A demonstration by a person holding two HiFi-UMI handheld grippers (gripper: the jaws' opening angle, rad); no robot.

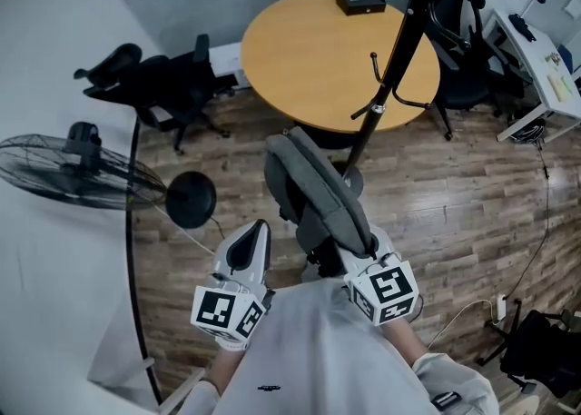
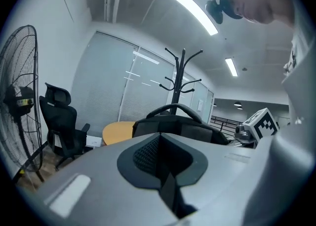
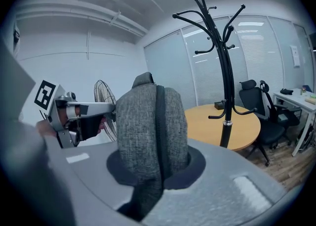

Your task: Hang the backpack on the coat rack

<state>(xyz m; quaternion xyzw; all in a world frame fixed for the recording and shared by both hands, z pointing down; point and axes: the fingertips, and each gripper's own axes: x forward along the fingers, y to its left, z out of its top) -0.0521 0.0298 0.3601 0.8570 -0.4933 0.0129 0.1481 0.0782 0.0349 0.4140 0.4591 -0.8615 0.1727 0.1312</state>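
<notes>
The right gripper (image 1: 354, 266) is clamped on the grey backpack (image 1: 313, 193), holding it upright short of the coat rack (image 1: 399, 50) by the round tabletop (image 1: 300, 50). The left gripper (image 1: 252, 236), jaws narrow, sits just beside it. I'd raise the top loop (image 2: 173, 107) above a hook (image 1: 373, 64), then lower squarely. No writing is readable, only square markers (image 1: 392, 286).
</notes>
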